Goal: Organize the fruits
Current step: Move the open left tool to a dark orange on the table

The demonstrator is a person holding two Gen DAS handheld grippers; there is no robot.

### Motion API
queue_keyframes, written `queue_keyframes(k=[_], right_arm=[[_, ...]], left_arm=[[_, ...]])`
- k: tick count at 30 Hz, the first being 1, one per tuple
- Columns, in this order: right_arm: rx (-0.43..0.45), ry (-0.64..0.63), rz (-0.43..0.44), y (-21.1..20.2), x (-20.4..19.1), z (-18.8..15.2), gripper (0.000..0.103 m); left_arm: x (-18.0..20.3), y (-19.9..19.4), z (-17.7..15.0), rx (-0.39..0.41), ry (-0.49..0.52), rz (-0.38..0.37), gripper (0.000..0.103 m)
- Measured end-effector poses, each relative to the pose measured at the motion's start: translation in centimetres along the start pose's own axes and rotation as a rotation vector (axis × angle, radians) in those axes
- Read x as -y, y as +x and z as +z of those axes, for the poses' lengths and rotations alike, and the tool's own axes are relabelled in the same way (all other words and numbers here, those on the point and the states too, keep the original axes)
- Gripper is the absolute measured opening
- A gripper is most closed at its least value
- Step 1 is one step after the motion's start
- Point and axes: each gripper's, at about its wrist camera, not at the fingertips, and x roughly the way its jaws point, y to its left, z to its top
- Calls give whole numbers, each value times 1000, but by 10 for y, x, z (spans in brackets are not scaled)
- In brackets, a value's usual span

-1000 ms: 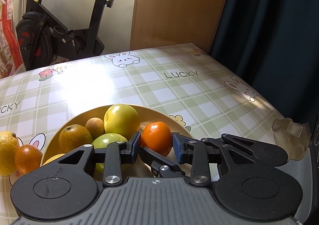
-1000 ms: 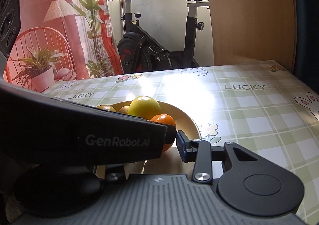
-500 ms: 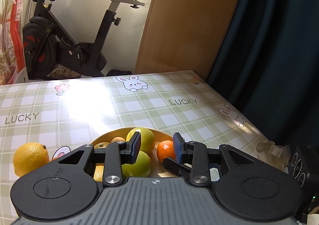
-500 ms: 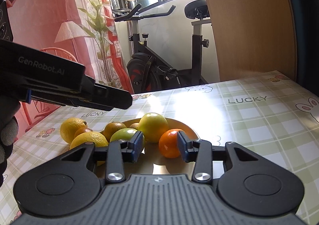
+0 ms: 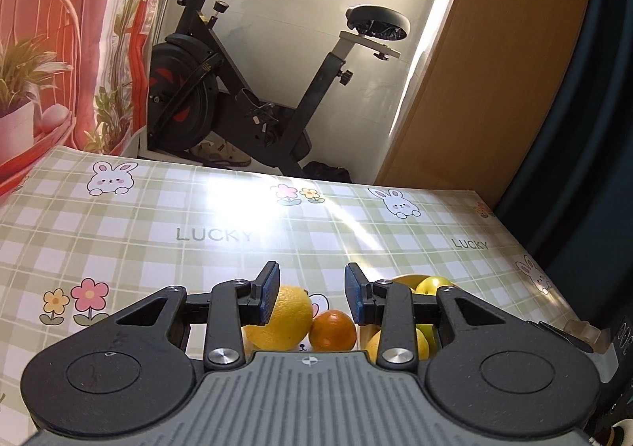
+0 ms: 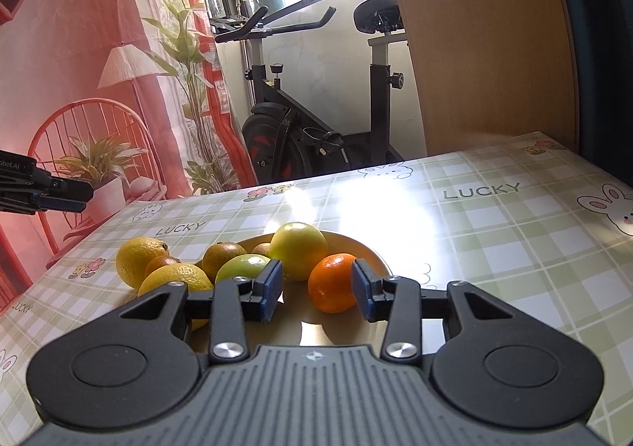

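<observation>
A tan bowl on the checked tablecloth holds an orange mandarin, a yellow-green apple, a green apple, a brownish orange and a lemon. Left of the bowl on the cloth lie a large lemon and a small mandarin. My left gripper hangs open above these two, nothing between its fingers. My right gripper is open, near the bowl, its jaws either side of the orange mandarin without touching it. The left gripper's fingers show at the right wrist view's left edge.
An exercise bike stands beyond the table's far edge beside a wooden panel and dark curtain. A red printed backdrop hangs at the left. A small clear plastic piece lies by the table's right edge.
My left gripper let go of the orange mandarin in the bowl, opened, lifted away and swung left over the lemon and small mandarin. The right gripper's view is now unblocked.
</observation>
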Motion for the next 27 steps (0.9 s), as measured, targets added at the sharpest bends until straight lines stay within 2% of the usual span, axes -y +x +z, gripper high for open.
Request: queue_keyframes(k=[5, 10, 16, 19, 27], right_arm=[[4, -25, 31, -7, -23, 13, 43], [-33, -180, 111, 11, -70, 32, 43], [-147, -425, 199, 49, -129, 20, 44], [-198, -485, 191, 72, -147, 16, 51], [-310, -566, 91, 114, -168, 3, 49]], left_arm=[[-17, -4, -3, 16, -29, -3, 38], [-27, -3, -14, 27, -69, -26, 38], [-36, -7, -31, 34, -88, -20, 38], [-43, -11, -35, 35, -100, -16, 38], [-50, -28, -49, 34, -34, 37, 38]])
